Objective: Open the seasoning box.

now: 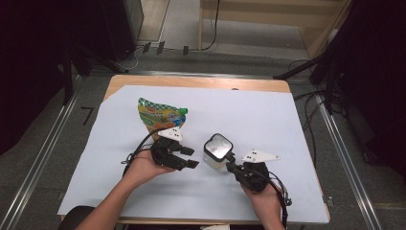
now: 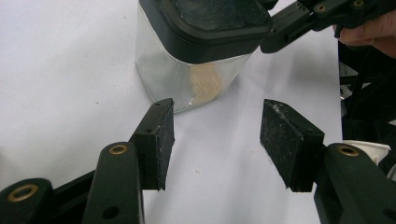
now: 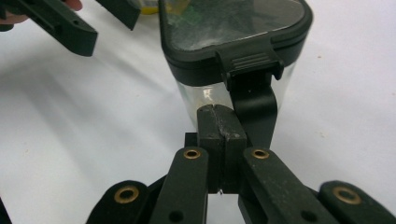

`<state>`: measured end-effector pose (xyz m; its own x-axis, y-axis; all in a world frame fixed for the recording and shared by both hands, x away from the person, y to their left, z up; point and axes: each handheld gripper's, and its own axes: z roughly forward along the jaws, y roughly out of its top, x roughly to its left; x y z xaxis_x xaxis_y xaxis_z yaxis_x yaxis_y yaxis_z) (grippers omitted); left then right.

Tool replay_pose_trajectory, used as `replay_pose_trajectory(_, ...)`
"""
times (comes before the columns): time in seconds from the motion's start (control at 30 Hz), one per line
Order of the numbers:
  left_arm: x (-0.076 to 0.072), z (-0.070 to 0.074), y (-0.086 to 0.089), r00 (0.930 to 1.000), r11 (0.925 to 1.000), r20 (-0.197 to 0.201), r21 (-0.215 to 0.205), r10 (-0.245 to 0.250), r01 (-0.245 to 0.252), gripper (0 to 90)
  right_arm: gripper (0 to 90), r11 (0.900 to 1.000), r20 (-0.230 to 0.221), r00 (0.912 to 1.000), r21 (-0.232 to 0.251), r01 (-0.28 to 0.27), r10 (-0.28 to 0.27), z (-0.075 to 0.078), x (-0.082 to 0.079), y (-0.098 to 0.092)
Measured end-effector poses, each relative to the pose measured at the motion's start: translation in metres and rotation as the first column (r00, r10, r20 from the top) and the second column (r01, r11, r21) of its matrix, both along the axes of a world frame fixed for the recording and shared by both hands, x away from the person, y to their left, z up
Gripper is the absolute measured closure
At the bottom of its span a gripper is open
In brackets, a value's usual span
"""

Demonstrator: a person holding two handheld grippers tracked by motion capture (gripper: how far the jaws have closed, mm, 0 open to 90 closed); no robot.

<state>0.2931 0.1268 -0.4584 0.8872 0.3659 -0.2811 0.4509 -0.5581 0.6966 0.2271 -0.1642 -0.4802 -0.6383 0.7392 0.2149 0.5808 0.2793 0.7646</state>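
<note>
**Lidded container, lid still on**

Tabletop [image 1: 268, 120]: clear container [image 1: 216, 158] upright near centre, snack pouch [image 1: 158, 116] behind. Right gripper [image 3: 223, 128] jaws shut against the lid latch [image 3: 250, 60]. Left gripper [image 2: 215, 135] jaws wide, empty, just short of it. Opening and filling seemingly remain.

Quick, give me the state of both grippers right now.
Left gripper: open, nothing between its pads, close to the clear container.
Right gripper: shut, pads together against the container's latch side; a grip on anything cannot be told.

Bright, even light on the white sheet [image 1: 249, 120]; dark, dim surroundings.
</note>
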Motion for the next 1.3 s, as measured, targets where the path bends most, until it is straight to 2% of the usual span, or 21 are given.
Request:
replay_pose_trajectory(0.23,0.000,-0.001,-0.004,0.9997,0.9997,-0.006,-0.010,-0.024,0.024,42.3,90.0,0.999,-0.008,0.9994,0.002,0.034,-0.034,-0.001,0.007,-0.014)
replay_pose_trajectory(0.33,0.000,-0.002,-0.007,0.9993,0.9993,0.002,-0.002,-0.036,0.036,40.0,90.0,0.999,-0.006,0.9988,-0.003,0.048,-0.048,-0.001,0.011,-0.019)
replay_pose_trajectory(0.67,0.002,-0.003,-0.015,0.9994,0.9994,0.010,-0.006,-0.034,0.034,36.2,90.0,0.995,-0.016,0.9950,-0.005,0.098,-0.098,-0.003,0.025,-0.035)
replay_pose_trajectory(0.8,0.004,-0.001,-0.019,0.9994,0.9992,0.017,-0.023,-0.031,0.031,34.3,90.0,0.993,-0.005,0.9931,-0.016,0.117,-0.117,-0.003,0.032,-0.038)
replay_pose_trajectory(0.93,0.005,0.002,-0.024,0.9993,0.9990,0.014,-0.028,-0.034,0.035,26.8,90.0,0.991,0.000,0.9908,-0.018,0.135,-0.135,-0.003,0.037,-0.041)
replay_pose_trajectory(1.03,0.006,0.008,-0.032,0.9987,0.9985,0.023,-0.029,-0.045,0.046,23.4,90.0,0.990,-0.001,0.9897,-0.015,0.143,-0.143,-0.001,0.040,-0.045)
replay_pose_trajectory(1.1,0.007,0.011,-0.035,0.9983,0.9980,0.029,-0.036,-0.050,0.051,22.1,90.0,0.988,0.001,0.9880,0.007,0.154,-0.154,0.004,0.039,-0.050)
replay_pose_trajectory(1.2,0.011,0.013,-0.039,0.9981,0.9980,0.026,-0.029,-0.056,0.056,21.9,90.0,0.986,0.009,0.9862,0.009,0.165,-0.165,0.007,0.041,-0.054)
replay_pose_trajectory(1.23,0.014,0.013,-0.043,0.9979,0.9985,0.037,-0.014,-0.053,0.054,20.6,90.0,0.985,0.009,0.9849,0.000,0.173,-0.173,0.008,0.046,-0.055)
replay_pose_trajectory(1.3,0.015,0.012,-0.046,0.9977,0.9985,0.043,-0.013,-0.053,0.053,20.0,90.0,0.985,0.010,0.9848,-0.010,0.174,-0.174,0.008,0.049,-0.056)
